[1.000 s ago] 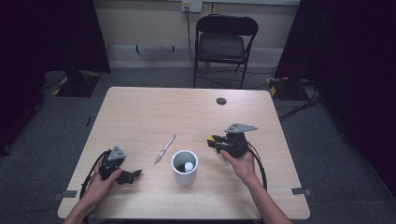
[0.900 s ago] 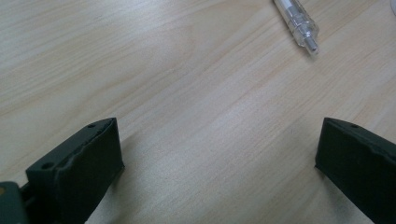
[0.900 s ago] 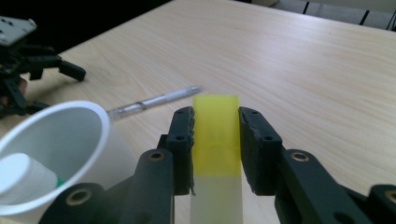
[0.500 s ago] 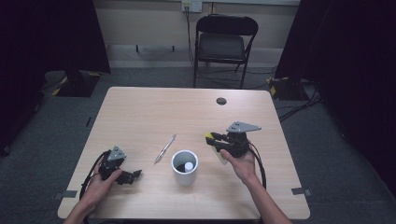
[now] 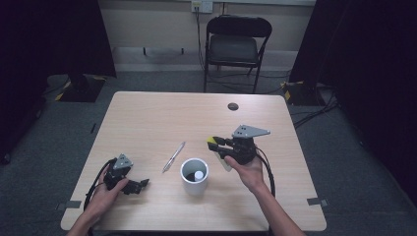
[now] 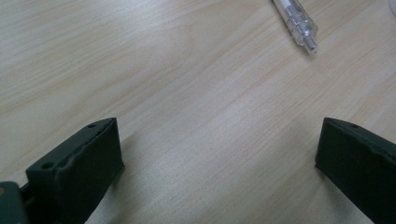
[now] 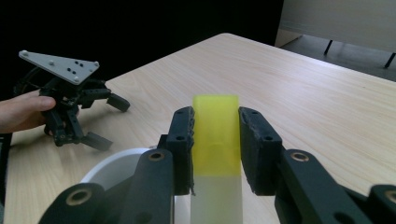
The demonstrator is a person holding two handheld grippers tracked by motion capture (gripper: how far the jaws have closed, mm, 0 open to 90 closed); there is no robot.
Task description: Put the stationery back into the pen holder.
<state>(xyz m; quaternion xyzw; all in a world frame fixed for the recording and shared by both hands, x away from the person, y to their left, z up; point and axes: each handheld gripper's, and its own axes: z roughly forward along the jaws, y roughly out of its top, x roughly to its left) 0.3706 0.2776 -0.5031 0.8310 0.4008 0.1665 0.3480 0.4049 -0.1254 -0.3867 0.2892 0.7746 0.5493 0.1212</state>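
dim room, dark curtains on both sides, a black folding chair (image 5: 237, 46) against the far wall, cables on the grey floor. pale wood table (image 5: 157, 118) with a small dark round spot (image 5: 233, 106) near its far edge.

progress, as judged from how things lay: a white cup (image 5: 194, 176) stood near the table's front middle with one pale cylindrical item (image 5: 198, 175) already inside. the right gripper (image 5: 220, 146) was raised just beside and above the cup's right rim, jaws clamped on a yellow-capped translucent marker (image 7: 216, 140); in the right gripper view the marker stood gripped on both flanks, the cup's rim (image 7: 105, 173) low at the left. so one item looked stowed, the second in hand but not yet over the opening. a clear pen (image 5: 174, 156) lay on the table left of the cup, apart from it, untouched; probably the last to go in.

left gripper (image 5: 138, 185) rested low on the table near the front left corner, jaws wide apart with nothing between them; its own view showed bare wood and the pen's tip (image 6: 299, 22) ahead.
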